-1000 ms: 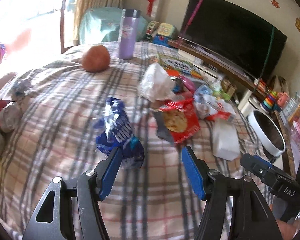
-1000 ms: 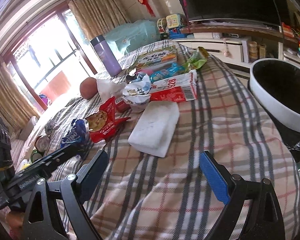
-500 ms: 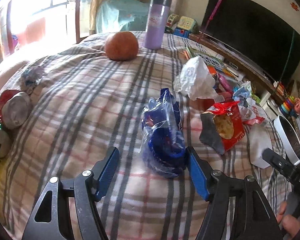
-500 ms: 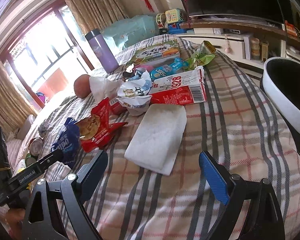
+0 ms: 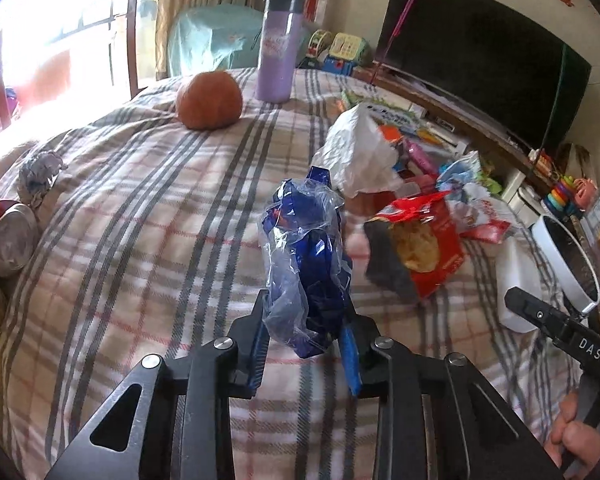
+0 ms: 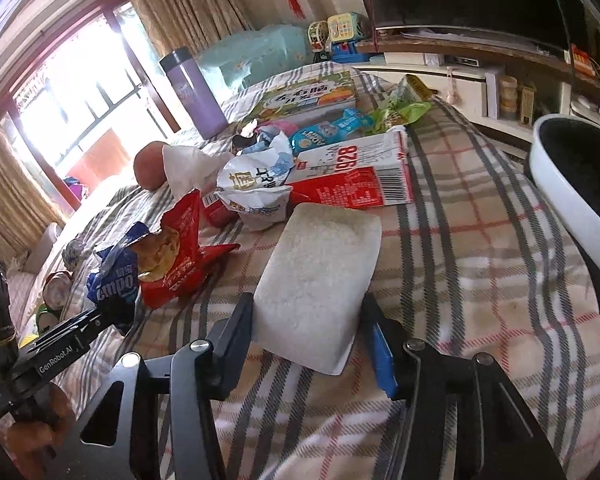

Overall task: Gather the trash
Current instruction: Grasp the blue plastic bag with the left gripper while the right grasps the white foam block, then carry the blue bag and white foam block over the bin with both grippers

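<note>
Two grips are at stake at once; the left gripper (image 5: pixel 306 344) is seen with its fingers drawn close on the lower end of the blue wrapper (image 5: pixel 306 256), which stands up crumpled just beside the red snack bag (image 5: pixel 416 240), on its window side; the right gripper (image 6: pixel 314 336) has its fingers set around the near end of the white tissue pack (image 6: pixel 320 280), close to or touching its sides, and firm contact cannot be confirmed; the pack lies on the plaid tabletop (image 6: pixel 460 240), touching the near edge of the red snack bag's neighbour, the red-and-white carton (image 6: pixel 356 180).

Slippage is judged the main risk; only thin, slick film is pinched by the left fingers, so the wrapper could be pulled free if lifted fast; the soft pack could be squeezed out forward if it is gripped only at its end; the red snack bag, lying open with food showing, could be dragged or spilled if brushed; the white-rimmed bin (image 6: pixel 572 192), on the far side of the pack from the red snack bag, could be missed if both loads are swung together.
</note>
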`<state>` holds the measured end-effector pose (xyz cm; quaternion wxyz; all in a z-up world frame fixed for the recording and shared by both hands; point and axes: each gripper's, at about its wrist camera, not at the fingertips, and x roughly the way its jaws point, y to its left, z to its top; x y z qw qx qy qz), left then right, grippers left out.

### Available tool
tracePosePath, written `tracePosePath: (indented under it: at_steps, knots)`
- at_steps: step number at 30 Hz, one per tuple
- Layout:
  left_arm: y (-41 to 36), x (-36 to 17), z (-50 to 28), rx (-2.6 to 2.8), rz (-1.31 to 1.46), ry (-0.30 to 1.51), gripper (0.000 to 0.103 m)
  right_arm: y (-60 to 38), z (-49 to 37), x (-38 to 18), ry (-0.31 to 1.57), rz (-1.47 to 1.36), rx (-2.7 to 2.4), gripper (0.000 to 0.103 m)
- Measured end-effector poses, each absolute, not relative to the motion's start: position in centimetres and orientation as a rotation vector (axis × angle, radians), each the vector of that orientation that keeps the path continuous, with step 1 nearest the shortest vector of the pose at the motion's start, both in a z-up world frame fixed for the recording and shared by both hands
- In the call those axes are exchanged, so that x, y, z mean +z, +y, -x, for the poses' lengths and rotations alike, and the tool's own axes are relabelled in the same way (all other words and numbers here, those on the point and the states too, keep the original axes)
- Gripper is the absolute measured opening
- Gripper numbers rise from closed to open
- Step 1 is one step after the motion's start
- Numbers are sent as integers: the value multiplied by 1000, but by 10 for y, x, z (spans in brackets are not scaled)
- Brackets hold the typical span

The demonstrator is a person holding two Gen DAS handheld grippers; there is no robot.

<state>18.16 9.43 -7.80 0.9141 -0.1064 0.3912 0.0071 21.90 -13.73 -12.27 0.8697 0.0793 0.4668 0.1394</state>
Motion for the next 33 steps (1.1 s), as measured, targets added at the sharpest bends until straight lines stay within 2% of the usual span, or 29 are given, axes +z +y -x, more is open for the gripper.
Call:
tracePosePath:
  at_steps: [14,33]
  knots:
    - [52,-49,-154,-123,186,752,29,-181,-196,-96,914,-219,251,52]
    - [-34,-38,-178,-338,102,757,29,-252,-179,-76,854,-276,134,52]
